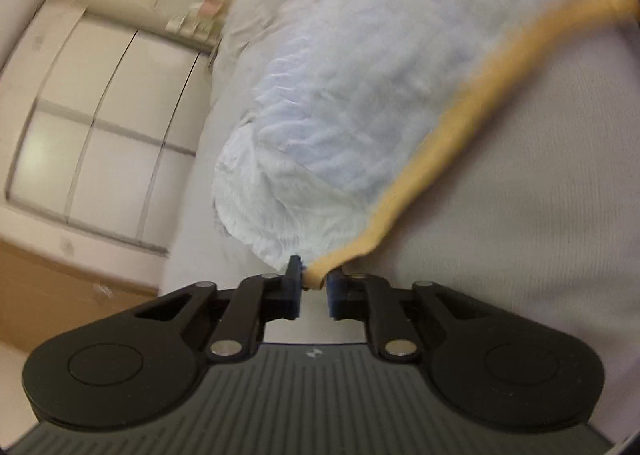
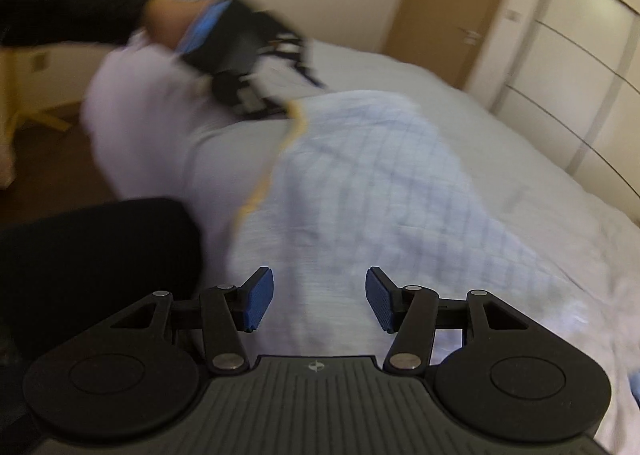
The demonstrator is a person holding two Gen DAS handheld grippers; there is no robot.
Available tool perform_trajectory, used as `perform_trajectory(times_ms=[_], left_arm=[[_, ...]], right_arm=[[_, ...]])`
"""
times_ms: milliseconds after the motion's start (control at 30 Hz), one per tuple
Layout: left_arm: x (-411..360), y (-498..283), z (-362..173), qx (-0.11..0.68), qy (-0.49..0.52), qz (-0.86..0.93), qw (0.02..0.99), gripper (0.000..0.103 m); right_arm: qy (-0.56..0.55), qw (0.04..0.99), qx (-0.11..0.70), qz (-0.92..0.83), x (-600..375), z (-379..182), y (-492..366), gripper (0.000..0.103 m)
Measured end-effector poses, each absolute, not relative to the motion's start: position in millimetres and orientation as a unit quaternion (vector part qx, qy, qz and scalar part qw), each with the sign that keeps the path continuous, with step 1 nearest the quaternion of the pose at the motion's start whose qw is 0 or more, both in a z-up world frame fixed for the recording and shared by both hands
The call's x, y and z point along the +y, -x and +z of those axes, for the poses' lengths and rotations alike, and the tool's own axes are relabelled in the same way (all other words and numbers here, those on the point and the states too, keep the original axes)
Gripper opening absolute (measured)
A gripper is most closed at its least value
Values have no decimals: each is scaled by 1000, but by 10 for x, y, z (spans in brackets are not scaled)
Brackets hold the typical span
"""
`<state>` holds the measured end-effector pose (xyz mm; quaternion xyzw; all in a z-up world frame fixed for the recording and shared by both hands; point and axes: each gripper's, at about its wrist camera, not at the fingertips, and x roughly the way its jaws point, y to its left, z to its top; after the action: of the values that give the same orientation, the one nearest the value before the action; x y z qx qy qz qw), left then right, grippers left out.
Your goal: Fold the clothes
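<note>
The cloth (image 2: pixel 360 175) lies on the bed (image 2: pixel 500 143), with wardrobe doors (image 2: pixel 580 67) beyond the bed's right side

Left gripper (image 1: pixel 314 287): fingers (image 1: pixel 294 287) nearly closed, pinching cloth hem (image 1: pixel 460 123). Right gripper (image 2: pixel 319 299): fingers (image 2: pixel 258 297) spread wide, nothing between them. Person's dark sleeve (image 2: pixel 68 11) reaches across (blurred), hand (image 2: pixel 168 21) gripping left unit.

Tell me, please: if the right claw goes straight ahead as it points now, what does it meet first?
Probably the pale blue checked cloth lying on the bed; the open right claw points straight at it, though depth is unclear.
</note>
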<state>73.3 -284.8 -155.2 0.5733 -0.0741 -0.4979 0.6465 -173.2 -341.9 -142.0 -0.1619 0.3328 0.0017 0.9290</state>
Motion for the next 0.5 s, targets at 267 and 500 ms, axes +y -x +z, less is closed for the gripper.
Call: perform_trajectory(times_ms=[267, 500], left_arm=[[-2832, -709, -679, 3, -386, -553, 739, 9], [-2830, -531, -295, 3, -358, -554, 752, 9]], right_arm=[[219, 910, 350, 49, -3091, -1749, 1586, 66], [384, 863, 330, 1, -2931, -2092, 1523, 32]])
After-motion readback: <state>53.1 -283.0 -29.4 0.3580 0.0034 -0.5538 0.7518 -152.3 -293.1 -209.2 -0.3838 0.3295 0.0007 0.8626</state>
